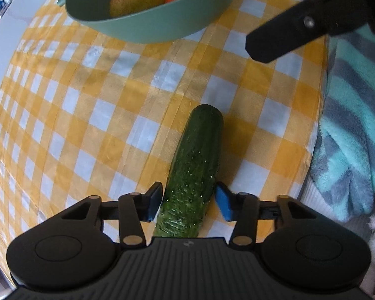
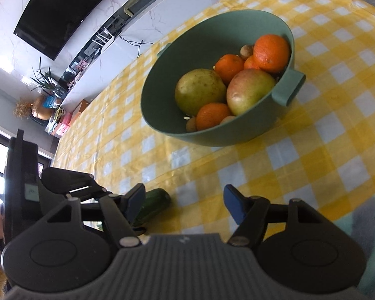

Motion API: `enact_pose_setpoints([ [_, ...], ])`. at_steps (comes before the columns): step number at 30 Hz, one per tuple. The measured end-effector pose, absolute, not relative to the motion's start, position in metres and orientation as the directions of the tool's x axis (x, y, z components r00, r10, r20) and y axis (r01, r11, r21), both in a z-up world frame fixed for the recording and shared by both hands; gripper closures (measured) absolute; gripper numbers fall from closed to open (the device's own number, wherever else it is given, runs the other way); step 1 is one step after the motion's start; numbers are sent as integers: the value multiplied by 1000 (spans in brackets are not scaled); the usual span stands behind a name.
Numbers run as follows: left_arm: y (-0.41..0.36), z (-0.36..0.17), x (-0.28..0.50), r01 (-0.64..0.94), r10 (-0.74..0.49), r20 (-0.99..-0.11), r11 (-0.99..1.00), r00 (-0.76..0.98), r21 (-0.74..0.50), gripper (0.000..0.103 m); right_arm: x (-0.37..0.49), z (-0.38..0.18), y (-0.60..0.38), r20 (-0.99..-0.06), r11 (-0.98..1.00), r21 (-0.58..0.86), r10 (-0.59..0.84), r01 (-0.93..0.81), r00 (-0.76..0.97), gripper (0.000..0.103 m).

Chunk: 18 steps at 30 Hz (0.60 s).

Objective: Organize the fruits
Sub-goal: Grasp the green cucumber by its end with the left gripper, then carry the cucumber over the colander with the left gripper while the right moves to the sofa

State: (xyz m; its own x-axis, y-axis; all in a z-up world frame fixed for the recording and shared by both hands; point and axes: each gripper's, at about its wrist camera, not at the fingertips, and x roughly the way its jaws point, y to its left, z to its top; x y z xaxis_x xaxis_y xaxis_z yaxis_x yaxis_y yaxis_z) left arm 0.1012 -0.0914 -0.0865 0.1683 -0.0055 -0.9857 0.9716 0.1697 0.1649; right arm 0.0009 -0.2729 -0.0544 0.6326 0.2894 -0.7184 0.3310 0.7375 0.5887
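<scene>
The cucumber (image 1: 195, 172) lay on the checked cloth (image 1: 87, 115), clamped between the left gripper's (image 1: 189, 203) pads; the right gripper (image 2: 185, 203) gaped empty near the fruit bowl (image 2: 162, 115).

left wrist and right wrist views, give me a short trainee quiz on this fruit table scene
1. True or false: the long dark green cucumber lies inside the round green plastic bowl.
2. Which claw straddles the cucumber? A) left claw B) right claw
3. Fill in: the bowl stands on a yellow and white ______ tablecloth.

Key
1. False. It lies on the tablecloth, apart from the bowl.
2. A. Its blue pads sit on either side of the cucumber, though a firm grip cannot be confirmed; nothing is between the right claw's open pads.
3. checked
</scene>
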Motion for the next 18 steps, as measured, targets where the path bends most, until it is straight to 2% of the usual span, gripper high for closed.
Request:
enact_pose_setpoints([
  [8,-89,-84,98,942,-17,-976,265,218,206,55,3,-53,-269,-721,748,581,292,320,628,36],
  [12,-88,-77,104,910,-25,-975,366,219,195,56,2,-49,-269,-731,763,563,278,319,623,31],
  [18,-93,-58,108,854,-66,-973,496,219,159,57,6,-40,-273,-771,821,478,222,313,596,30],
])
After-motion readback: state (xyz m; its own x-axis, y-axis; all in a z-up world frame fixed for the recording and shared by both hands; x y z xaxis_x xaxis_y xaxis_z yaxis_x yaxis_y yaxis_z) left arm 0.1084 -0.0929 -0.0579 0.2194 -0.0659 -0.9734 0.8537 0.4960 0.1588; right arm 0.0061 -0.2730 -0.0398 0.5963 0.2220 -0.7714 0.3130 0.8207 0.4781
